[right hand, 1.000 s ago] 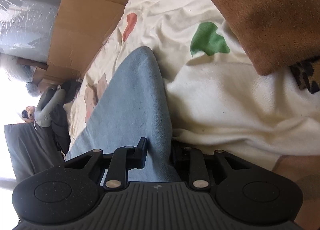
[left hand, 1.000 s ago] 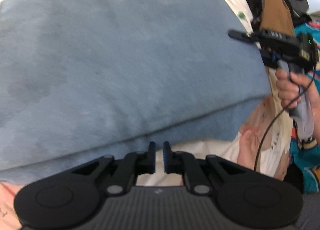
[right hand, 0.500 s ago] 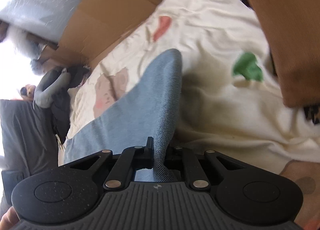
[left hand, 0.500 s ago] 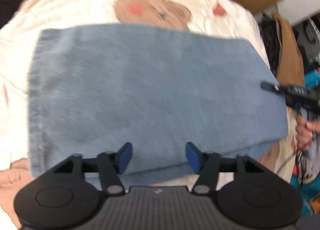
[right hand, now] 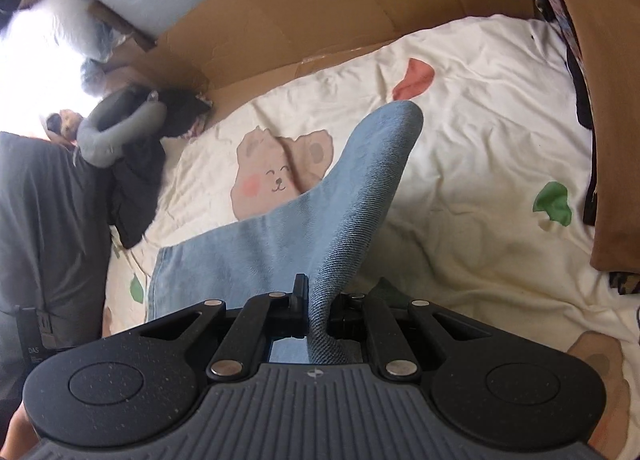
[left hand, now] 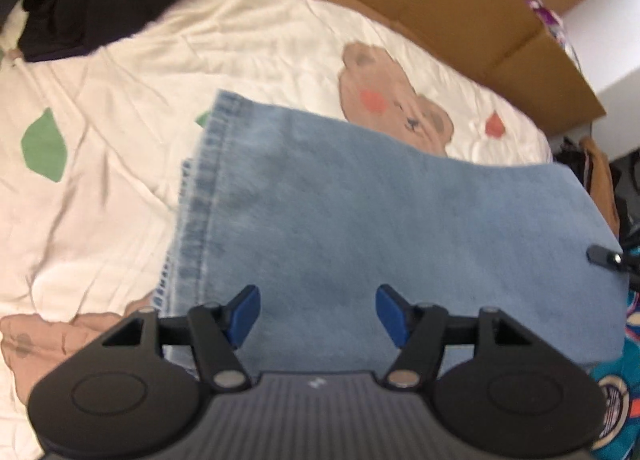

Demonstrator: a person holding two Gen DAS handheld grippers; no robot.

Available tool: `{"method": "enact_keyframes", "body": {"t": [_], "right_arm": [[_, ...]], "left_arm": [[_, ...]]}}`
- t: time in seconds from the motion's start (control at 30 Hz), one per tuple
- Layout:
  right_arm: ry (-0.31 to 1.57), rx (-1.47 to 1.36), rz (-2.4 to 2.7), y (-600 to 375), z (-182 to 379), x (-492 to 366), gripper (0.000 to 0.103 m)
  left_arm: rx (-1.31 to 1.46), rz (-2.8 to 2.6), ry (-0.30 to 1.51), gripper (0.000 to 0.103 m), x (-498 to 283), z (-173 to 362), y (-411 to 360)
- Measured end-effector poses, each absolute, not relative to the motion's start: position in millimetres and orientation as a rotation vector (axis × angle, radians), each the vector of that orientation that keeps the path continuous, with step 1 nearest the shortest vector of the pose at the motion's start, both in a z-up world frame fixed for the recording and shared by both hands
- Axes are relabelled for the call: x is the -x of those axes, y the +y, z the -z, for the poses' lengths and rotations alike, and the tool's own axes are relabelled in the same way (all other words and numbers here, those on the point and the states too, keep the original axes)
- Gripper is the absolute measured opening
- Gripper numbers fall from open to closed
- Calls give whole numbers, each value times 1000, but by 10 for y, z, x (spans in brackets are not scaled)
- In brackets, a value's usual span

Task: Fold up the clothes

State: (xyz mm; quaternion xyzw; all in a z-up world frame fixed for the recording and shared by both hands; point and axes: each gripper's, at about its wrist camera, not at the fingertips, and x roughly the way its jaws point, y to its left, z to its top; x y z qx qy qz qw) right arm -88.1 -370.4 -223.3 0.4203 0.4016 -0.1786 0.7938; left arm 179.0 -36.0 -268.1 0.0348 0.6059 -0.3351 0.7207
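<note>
1. Since a second ago: our left gripper (left hand: 318, 314) has let go and drawn back, its jaws now apart with nothing between them, hanging over the jeans (left hand: 360, 227). Our right gripper (right hand: 318, 312) has lifted, and more of the bedsheet (right hand: 480, 139) shows under it.
2. Right gripper is clamped on a folded edge of the jeans; the cloth rises from the bed to the jaws in a ridge. In the left view its fingertip shows at the garment's right edge.
3. The jeans lie across the middle of the bedsheet, hem end to the left in the left view, partly covering a printed bear (left hand: 394, 99).
4. Risk, as we judge it: only one corner is held. The denim is heavy, so a further lift may drag the whole stack askew or let the layers slide apart.
5. Risk: a thick fold could slip from the narrow pads.
6. Materials: pale blue denim, twill weave plain, stitched hem faded in bands. Sheet is cream, soft, creased. Cardboard (right hand: 340, 11) stands flat and stiff behind the bed.
</note>
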Motion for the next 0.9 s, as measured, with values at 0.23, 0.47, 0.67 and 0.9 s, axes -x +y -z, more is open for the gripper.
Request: {"method": "enact_keyframes", "body": {"t": [0.23, 0.47, 0.67, 0.9], "right_arm": [[984, -762, 392, -3433, 1841, 485, 5], [1125, -591, 394, -3095, 1516, -75, 5], [1223, -443, 356, -2734, 1289, -664, 5], [1317, -354, 383, -2378, 1219, -1216, 5]], "left_arm": [[24, 693, 1304, 67, -1910, 2704, -69], [141, 681, 1275, 61, -2001, 2810, 268], [243, 657, 1253, 61, -2029, 2869, 543], [370, 598, 1256, 61, -2037, 2986, 907]]}}
